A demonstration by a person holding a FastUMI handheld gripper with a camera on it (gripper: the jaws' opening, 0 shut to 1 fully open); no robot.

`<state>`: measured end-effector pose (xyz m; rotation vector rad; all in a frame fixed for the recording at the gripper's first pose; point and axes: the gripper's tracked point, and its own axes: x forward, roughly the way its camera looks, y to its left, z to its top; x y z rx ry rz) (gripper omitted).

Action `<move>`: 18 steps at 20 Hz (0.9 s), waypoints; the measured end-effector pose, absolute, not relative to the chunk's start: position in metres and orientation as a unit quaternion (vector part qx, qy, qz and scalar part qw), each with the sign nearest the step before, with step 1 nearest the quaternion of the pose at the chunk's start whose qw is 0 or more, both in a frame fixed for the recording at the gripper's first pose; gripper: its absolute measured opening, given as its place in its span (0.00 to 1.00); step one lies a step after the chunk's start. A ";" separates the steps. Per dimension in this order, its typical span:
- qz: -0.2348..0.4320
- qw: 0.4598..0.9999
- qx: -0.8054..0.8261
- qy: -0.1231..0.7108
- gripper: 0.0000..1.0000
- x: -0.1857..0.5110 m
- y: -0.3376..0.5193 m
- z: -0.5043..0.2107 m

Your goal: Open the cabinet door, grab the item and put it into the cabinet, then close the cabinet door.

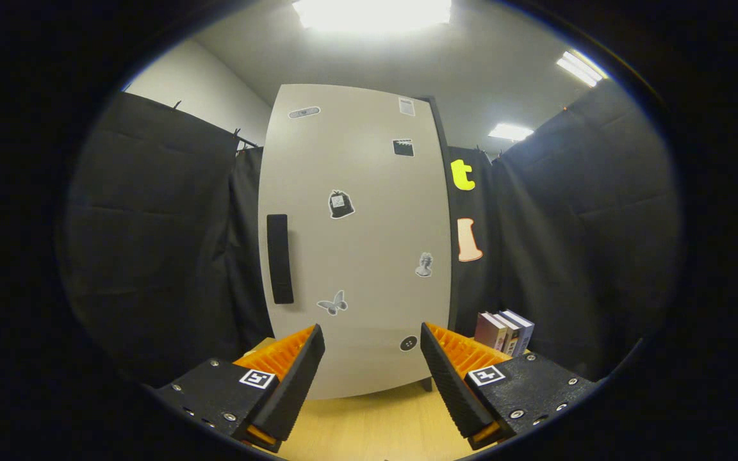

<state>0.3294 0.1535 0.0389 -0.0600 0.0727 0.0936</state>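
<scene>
Cabinet door (356, 243) stands closed just ahead of the gripper (372, 365), whose fingers are spread and empty, likely lined up for the black handle (279, 258); books (505, 331) wait beyond the right finger.

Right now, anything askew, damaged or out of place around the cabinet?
Nothing stands out. The cabinet door is shut and looks intact, its black handle straight. The books stand upright beside the cabinet on the wooden table. The gripper is open, jaws holding nothing, short of the door.
</scene>
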 end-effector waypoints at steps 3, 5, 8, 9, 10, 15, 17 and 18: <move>0.032 0.998 -0.052 0.034 0.94 0.309 0.134 0.031; 0.022 0.997 -0.060 0.032 0.93 0.298 0.125 0.026; 0.018 0.998 -0.054 0.031 0.94 0.279 0.119 0.016; 0.015 0.998 -0.053 0.030 0.94 0.274 0.117 0.014; 0.012 0.998 -0.052 0.029 0.94 0.269 0.114 0.011; 0.010 0.998 -0.038 0.043 0.94 0.256 0.112 -0.010; 0.015 0.998 -0.039 0.051 0.93 0.255 0.114 -0.016; 0.016 0.998 -0.040 0.051 0.94 0.253 0.115 -0.016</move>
